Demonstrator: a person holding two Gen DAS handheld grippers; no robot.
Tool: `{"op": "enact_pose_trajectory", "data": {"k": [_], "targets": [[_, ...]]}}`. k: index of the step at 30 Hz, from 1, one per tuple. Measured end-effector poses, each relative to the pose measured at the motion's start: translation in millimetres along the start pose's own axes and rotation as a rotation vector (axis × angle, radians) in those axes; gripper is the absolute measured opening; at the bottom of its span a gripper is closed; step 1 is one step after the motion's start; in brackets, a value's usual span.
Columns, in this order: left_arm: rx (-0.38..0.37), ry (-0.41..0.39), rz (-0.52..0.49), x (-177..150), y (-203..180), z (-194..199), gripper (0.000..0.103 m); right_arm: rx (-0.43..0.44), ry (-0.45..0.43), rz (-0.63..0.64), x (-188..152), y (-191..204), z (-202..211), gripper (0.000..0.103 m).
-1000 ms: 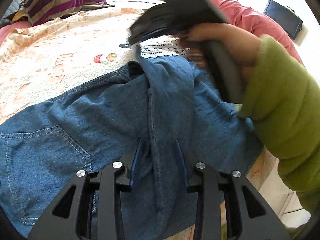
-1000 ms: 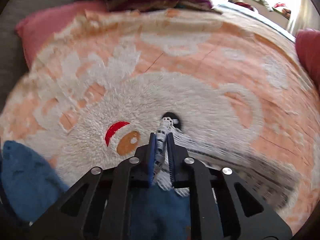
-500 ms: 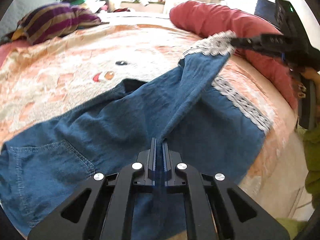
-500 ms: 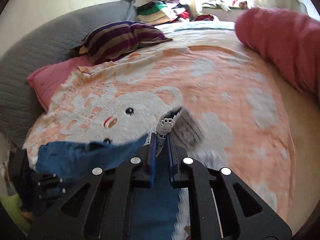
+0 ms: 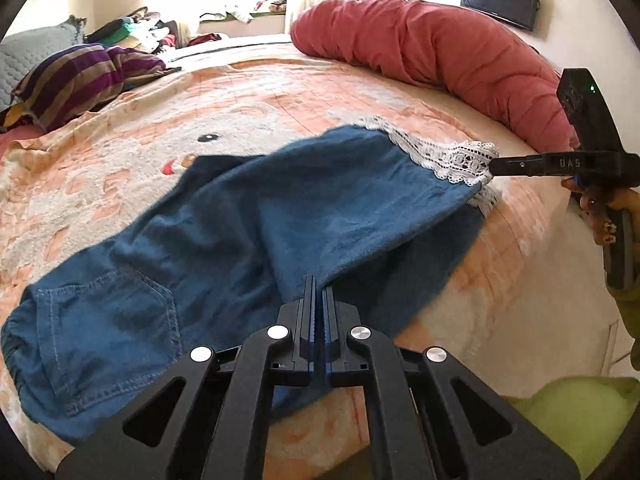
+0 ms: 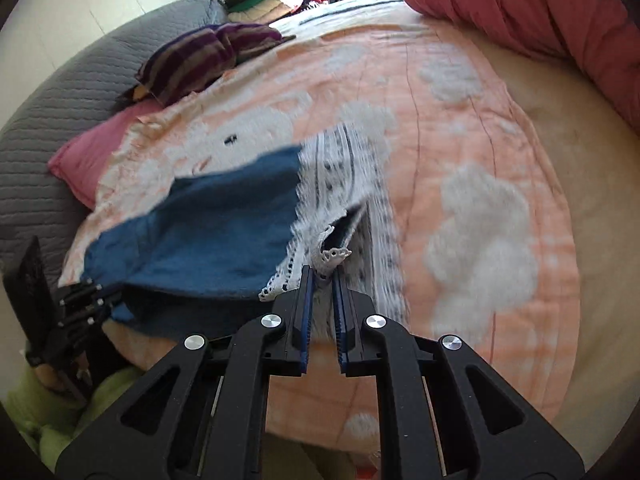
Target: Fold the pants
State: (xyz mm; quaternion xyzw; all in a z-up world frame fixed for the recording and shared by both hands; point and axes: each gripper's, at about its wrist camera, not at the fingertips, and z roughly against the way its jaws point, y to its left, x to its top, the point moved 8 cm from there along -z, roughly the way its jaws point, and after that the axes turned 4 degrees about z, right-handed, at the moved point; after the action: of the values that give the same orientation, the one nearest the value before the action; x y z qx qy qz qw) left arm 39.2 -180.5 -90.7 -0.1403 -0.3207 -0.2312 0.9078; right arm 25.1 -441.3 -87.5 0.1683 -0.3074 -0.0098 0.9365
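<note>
Blue denim pants [image 5: 248, 220] with a white lace hem [image 5: 452, 156] lie on a peach bear-print blanket [image 5: 280, 92]. The back pocket [image 5: 108, 320] sits at the lower left. My left gripper [image 5: 319, 285] is shut on a fold of denim near the middle of the pants. My right gripper [image 5: 494, 166] is shut on the lace hem at the right and holds the leg stretched above the bed. In the right wrist view the right gripper [image 6: 322, 272] pinches the lace hem [image 6: 332, 254], and the pants [image 6: 220, 220] run left to the left gripper [image 6: 96, 290].
A long red bolster [image 5: 440, 48] lines the far right of the bed. A striped pillow [image 5: 72, 76], a pink pillow [image 6: 88, 152] and a grey quilted cushion [image 6: 60, 92] sit at the head. A clothes pile [image 5: 132, 32] lies behind. A green sleeve [image 5: 580, 412] shows at lower right.
My left gripper closed on the denim fold. My right gripper swept far to the right with the lace hem, pulling the bunched leg out straight and off the blanket.
</note>
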Motion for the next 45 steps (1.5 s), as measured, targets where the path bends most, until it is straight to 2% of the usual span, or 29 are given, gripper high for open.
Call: {"op": "enact_pose_trajectory", "data": {"k": [4, 6, 9, 12, 13, 14, 15, 18, 19, 20, 21, 25, 28, 30, 32, 34, 36, 37, 38, 41, 42, 43, 44, 45], "targets": [[-0.020, 0.020, -0.017, -6.2, -6.9, -2.8, 0.002, -0.015, 0.016, -0.037, -10.7, -11.1, 1.7, 0.005], [-0.011, 0.023, -0.039, -8.5, -11.4, -3.2, 0.002, -0.048, 0.011, -0.032, -12.2, -16.7, 6.1, 0.001], [-0.011, 0.035, -0.041, -11.6, -12.0, -5.3, 0.002, -0.089, 0.028, -0.045, -17.4, -29.6, 7.3, 0.000], [-0.013, 0.047, -0.039, -14.0, -11.7, -8.4, 0.002, -0.046, -0.005, -0.059, -13.0, -30.5, 14.4, 0.003], [-0.014, 0.048, -0.040, -14.5, -11.9, -9.1, 0.002, -0.039, -0.017, -0.053, -8.9, -27.3, 15.6, 0.018], [-0.012, 0.050, -0.041, -14.5, -12.4, -9.6, 0.002, -0.039, -0.026, -0.045, -5.5, -23.9, 15.4, 0.038], [-0.010, 0.051, -0.042, -14.8, -12.9, -9.6, 0.002, -0.022, -0.023, -0.019, -2.8, -15.9, 11.4, 0.041], [-0.004, 0.052, -0.042, -15.4, -12.5, -10.5, 0.002, -0.034, -0.002, 0.021, 1.5, -8.2, -3.8, 0.041], [0.002, 0.053, -0.043, -15.5, -12.3, -10.7, 0.002, -0.050, 0.017, 0.025, 0.3, -9.5, -11.1, 0.037], [0.011, 0.051, -0.047, -15.4, -12.3, -10.4, 0.002, -0.061, 0.033, 0.031, -1.8, -10.9, -15.8, 0.011], [0.018, 0.046, -0.051, -15.2, -12.3, -9.2, 0.002, -0.070, 0.049, 0.055, -4.1, -11.2, -18.2, 0.003], [0.003, 0.043, -0.076, -16.2, -17.9, -4.7, 0.002, -0.102, 0.044, 0.093, -6.0, -16.4, -7.1, 0.003], [-0.001, 0.078, -0.111, -22.4, -25.5, -12.0, 0.002, -0.114, 0.074, 0.087, -13.3, -21.0, -15.8, 0.004], [-0.012, 0.101, -0.095, -25.7, -23.4, -18.1, 0.004, -0.116, 0.082, 0.078, -14.9, -22.0, -19.5, 0.005], [-0.031, 0.103, -0.072, -26.0, -20.3, -16.4, 0.006, -0.134, 0.067, 0.075, -10.6, -22.9, -12.8, 0.012], [-0.044, 0.093, -0.062, -25.4, -18.8, -9.4, 0.017, -0.160, 0.007, 0.109, -0.2, -18.1, 2.6, 0.016], [-0.060, 0.073, -0.049, -24.3, -15.3, 4.2, 0.047, -0.155, -0.037, 0.148, 8.1, -8.6, 11.7, 0.020], [-0.058, 0.058, -0.035, -23.1, -11.4, 11.4, 0.052, -0.137, -0.053, 0.176, 11.5, 0.8, 13.8, 0.026], [-0.034, 0.030, -0.006, -19.7, -0.3, 21.7, 0.063, -0.121, -0.058, 0.199, 13.2, 9.3, 12.7, 0.029], [0.060, -0.043, 0.107, -10.0, 42.5, 52.1, 0.066, -0.057, -0.042, 0.269, 14.6, 37.8, -4.6, 0.030], [0.094, -0.064, 0.147, -8.8, 57.6, 61.7, 0.073, -0.048, -0.036, 0.280, 14.8, 42.9, -9.7, 0.031], [0.141, -0.080, 0.191, -8.8, 74.3, 70.5, 0.078, -0.037, -0.024, 0.292, 14.7, 48.4, -16.8, 0.031], [0.220, -0.089, 0.249, -11.5, 98.2, 80.0, 0.084, -0.027, -0.012, 0.297, 14.7, 51.2, -22.9, 0.031], [0.282, -0.088, 0.299, -16.8, 117.6, 86.2, 0.084, -0.019, -0.001, 0.300, 14.0, 53.9, -27.7, 0.032]]}}
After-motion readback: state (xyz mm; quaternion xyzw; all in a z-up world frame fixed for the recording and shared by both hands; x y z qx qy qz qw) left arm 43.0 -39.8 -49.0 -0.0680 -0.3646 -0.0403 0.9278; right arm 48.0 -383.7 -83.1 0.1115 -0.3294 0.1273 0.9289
